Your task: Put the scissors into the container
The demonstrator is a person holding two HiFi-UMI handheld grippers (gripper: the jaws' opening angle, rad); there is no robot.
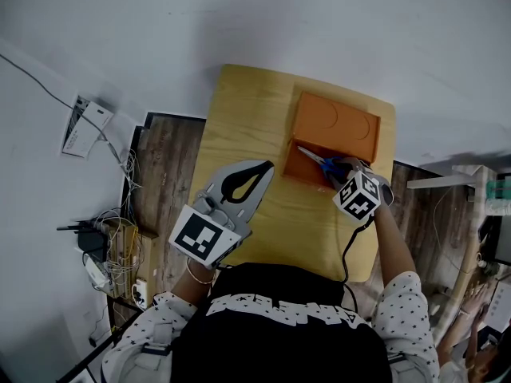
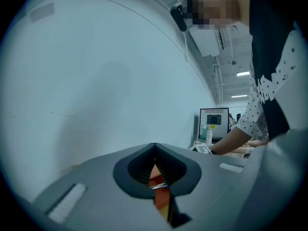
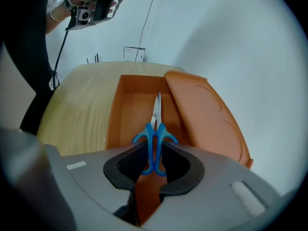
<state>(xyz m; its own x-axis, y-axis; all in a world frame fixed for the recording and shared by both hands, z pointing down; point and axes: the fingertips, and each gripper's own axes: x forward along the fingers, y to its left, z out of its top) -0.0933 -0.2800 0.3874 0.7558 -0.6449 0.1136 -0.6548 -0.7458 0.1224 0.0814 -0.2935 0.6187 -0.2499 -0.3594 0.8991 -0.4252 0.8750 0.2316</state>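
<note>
Blue scissors (image 3: pixel 155 124), handles half hidden, clamped in right tool (image 3: pixel 154 150) over container (image 3: pixel 115 114), left tool (image 2: pixel 154 148) closed, empty.

The scissors (image 3: pixel 155 131) have glossy blue plastic handles and shiny metal blades; the container (image 3: pixel 114 119) is matt plastic.

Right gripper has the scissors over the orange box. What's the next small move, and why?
Probably lower the right gripper a little into the container before letting go. Its jaws are shut on the blue handles of the scissors, and the blades already point over the open box, apparently above its floor, beside the lid.
</note>
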